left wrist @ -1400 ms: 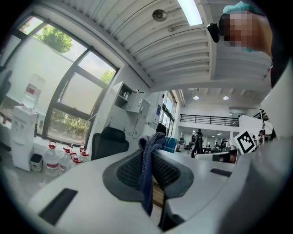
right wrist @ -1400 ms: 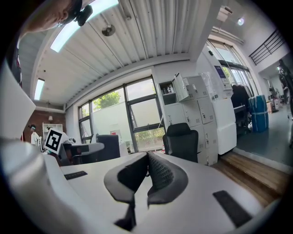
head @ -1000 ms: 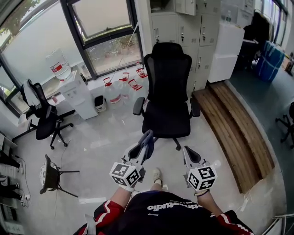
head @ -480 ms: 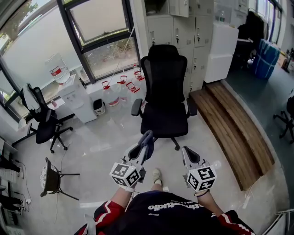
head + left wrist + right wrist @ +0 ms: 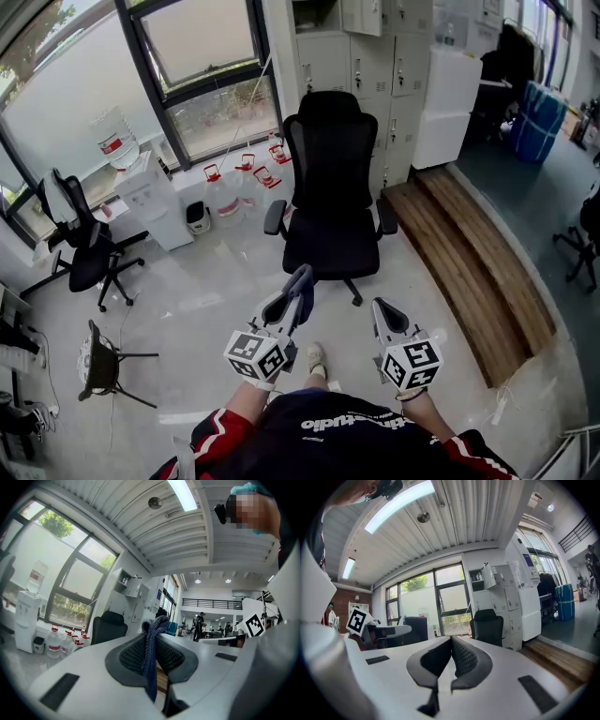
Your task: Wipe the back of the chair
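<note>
- Standing well apart from the black office chair (image 5: 333, 178). It sits on the floor in front of the lockers (image 5: 375, 56) with its seat turned toward the person, so the rear face of its back points away.
- Left tongs (image 5: 300, 283): clamped on a blue-grey cloth (image 5: 151, 653). The cloth is pinched between the ribbed pads, with a loop poking past the tips and a tail hanging below. Judged: gripped this way so a free fold meets the chair first.
- Right tongs (image 5: 379, 309): closed, pads together, nothing between them. Probably left free to steady or turn the chair.
- Both tongs are low in front of the body, pointing at the chair and touching nothing.
- Status (judged): wiping not begun, approach step only.
- Next move calls for closing in, then walking round or swivelling the chair to reach the back.
- Risk: the chair has castors and may roll under wiping pressure. Water jugs (image 5: 230, 187) near its window side narrow the room there.
</note>
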Demonstrator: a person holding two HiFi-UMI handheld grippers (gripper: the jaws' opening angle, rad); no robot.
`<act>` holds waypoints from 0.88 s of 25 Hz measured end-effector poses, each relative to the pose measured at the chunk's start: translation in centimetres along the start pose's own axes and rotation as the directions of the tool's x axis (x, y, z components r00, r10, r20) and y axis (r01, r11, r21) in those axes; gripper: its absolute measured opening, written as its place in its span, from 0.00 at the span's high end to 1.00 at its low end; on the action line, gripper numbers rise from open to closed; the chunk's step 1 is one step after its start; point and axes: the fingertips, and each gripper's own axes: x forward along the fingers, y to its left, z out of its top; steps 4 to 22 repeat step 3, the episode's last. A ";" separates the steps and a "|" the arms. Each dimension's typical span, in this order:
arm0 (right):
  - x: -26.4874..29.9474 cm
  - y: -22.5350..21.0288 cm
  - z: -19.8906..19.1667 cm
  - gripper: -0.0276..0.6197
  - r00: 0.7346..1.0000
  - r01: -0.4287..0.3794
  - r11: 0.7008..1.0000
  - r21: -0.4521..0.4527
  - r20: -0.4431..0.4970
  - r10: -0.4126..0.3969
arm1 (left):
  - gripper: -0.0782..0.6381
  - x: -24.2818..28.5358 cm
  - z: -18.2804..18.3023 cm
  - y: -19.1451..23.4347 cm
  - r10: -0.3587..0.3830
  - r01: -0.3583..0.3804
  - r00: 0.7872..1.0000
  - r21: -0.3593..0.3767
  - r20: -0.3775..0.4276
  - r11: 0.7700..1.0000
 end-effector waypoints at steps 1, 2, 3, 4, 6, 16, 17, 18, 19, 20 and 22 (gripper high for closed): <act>-0.1 -0.1 0.0 0.94 1.000 0.001 1.000 0.000 -0.001 -0.001 | 0.81 0.0 -0.1 -0.2 -0.001 0.001 1.000 -0.002 -0.003 1.000; -0.2 -0.1 0.0 0.94 1.000 0.001 1.000 0.001 -0.002 -0.001 | 0.81 0.0 -0.3 -0.3 -0.002 0.002 1.000 -0.005 -0.006 1.000; -0.4 -0.2 0.0 0.94 1.000 0.000 1.000 0.001 -0.003 0.000 | 0.81 -0.1 -0.4 -0.5 -0.003 0.003 1.000 -0.009 -0.009 1.000; -0.4 -0.2 0.0 0.94 1.000 0.000 1.000 0.001 -0.003 0.000 | 0.81 -0.1 -0.4 -0.5 -0.003 0.003 1.000 -0.009 -0.009 1.000; -0.4 -0.2 0.0 0.94 1.000 0.000 1.000 0.001 -0.003 0.000 | 0.81 -0.1 -0.4 -0.5 -0.003 0.003 1.000 -0.009 -0.009 1.000; -0.4 -0.2 0.0 0.94 1.000 0.000 1.000 0.001 -0.003 0.000 | 0.81 -0.1 -0.4 -0.5 -0.003 0.003 1.000 -0.009 -0.009 1.000; -0.4 -0.2 0.0 0.94 1.000 0.000 1.000 0.001 -0.003 0.000 | 0.81 -0.1 -0.4 -0.5 -0.003 0.003 1.000 -0.009 -0.009 1.000; -0.4 -0.2 0.0 0.94 1.000 0.000 1.000 0.001 -0.003 0.000 | 0.81 -0.1 -0.4 -0.5 -0.003 0.003 1.000 -0.009 -0.009 1.000; -0.4 -0.2 0.0 0.94 1.000 0.000 1.000 0.001 -0.003 0.000 | 0.81 -0.1 -0.4 -0.5 -0.003 0.003 1.000 -0.009 -0.009 1.000; -0.4 -0.2 0.0 0.94 1.000 0.000 1.000 0.001 -0.003 0.000 | 0.81 -0.1 -0.4 -0.5 -0.003 0.003 1.000 -0.009 -0.009 1.000; -0.4 -0.2 0.0 0.94 1.000 0.000 1.000 0.001 -0.003 0.000 | 0.81 -0.1 -0.4 -0.5 -0.003 0.003 1.000 -0.009 -0.009 1.000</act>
